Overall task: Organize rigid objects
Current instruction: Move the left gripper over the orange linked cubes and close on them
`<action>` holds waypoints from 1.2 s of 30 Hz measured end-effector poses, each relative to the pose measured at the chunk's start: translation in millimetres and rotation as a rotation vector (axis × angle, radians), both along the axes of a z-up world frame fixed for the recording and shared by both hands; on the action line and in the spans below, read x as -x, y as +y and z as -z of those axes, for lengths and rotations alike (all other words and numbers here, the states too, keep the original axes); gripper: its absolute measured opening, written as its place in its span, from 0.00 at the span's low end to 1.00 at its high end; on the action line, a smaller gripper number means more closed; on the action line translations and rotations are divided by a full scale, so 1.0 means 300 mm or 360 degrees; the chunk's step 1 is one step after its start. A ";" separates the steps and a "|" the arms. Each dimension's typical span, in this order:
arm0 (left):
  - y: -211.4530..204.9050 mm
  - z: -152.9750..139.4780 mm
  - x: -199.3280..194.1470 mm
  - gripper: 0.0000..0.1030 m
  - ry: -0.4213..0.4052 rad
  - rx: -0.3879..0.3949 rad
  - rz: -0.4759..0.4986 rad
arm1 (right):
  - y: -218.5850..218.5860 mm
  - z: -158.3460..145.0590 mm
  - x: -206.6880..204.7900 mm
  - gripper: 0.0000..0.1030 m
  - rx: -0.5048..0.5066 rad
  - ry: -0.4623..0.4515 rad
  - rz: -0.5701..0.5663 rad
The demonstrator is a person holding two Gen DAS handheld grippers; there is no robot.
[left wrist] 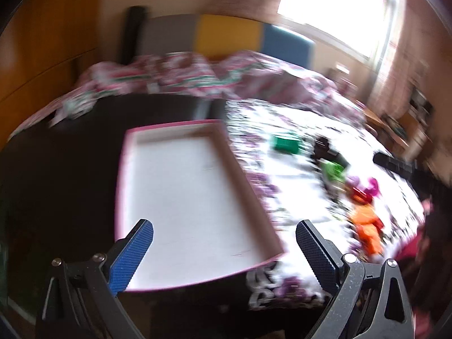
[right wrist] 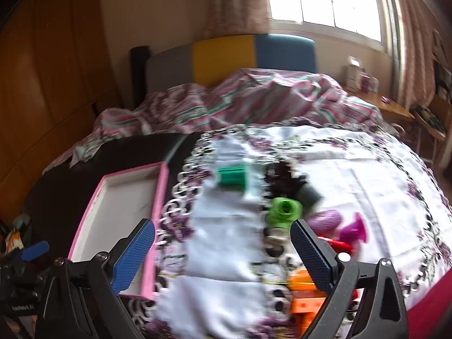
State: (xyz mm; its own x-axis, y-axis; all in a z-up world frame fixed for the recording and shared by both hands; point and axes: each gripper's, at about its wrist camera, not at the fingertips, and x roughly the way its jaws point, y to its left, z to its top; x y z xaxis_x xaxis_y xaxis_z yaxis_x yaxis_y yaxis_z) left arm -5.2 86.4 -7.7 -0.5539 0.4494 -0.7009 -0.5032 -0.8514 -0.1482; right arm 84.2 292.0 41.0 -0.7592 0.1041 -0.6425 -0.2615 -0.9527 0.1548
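1. Both empty: left gripper (left wrist: 224, 234) & right gripper (right wrist: 223, 234), jaws wide.
2. Toys sit center-right: light green piece (right wrist: 285, 210), dark green block (right wrist: 233, 176).
3. Pink tray (right wrist: 159, 197) at left. Advice: right drops straight over 1 piece, pinches flat sides.

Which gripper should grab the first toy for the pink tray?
Right, probably. The right gripper is open with the light green piece and orange pieces just ahead. The left gripper, also open, faces the empty pink tray.
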 end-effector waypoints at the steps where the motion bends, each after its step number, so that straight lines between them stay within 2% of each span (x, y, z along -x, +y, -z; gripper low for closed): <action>1: 0.040 0.000 -0.007 0.98 0.0005 0.0002 0.0071 | 0.051 -0.006 -0.023 0.96 0.0023 -0.0010 0.0049; 6: 0.227 0.025 -0.060 0.98 0.0000 0.0029 0.0381 | 0.265 -0.003 -0.147 0.96 0.0078 -0.0047 0.0303; 11: 0.414 0.069 -0.127 0.92 -0.0088 0.0045 0.0691 | 0.363 0.023 -0.231 0.96 0.0118 -0.0087 0.0426; 16: 0.584 0.135 -0.164 0.69 -0.0301 0.0061 0.0873 | 0.392 0.054 -0.261 0.96 0.0132 -0.0134 0.0461; 18: 0.638 0.157 -0.186 0.63 -0.0341 0.0080 0.0918 | 0.406 0.062 -0.276 0.96 0.0137 -0.0141 0.0470; 21: 0.697 0.189 -0.207 0.48 -0.0437 0.0113 0.0970 | 0.420 0.071 -0.279 0.96 0.0144 -0.0151 0.0476; 25: 0.766 0.237 -0.228 0.41 -0.0510 0.0177 0.0988 | 0.435 0.079 -0.283 0.96 0.0157 -0.0156 0.0483; 27: 0.794 0.254 -0.234 0.41 -0.0553 0.0184 0.0984 | 0.439 0.086 -0.281 0.96 0.0158 -0.0163 0.0478; 31: 0.835 0.268 -0.244 0.41 -0.0519 0.0221 0.0962 | 0.450 0.107 -0.287 0.96 0.0182 -0.0178 0.0486; 36: 0.853 0.280 -0.238 0.43 -0.0553 0.0224 0.0960 | 0.455 0.127 -0.282 0.96 0.0175 -0.0213 0.0466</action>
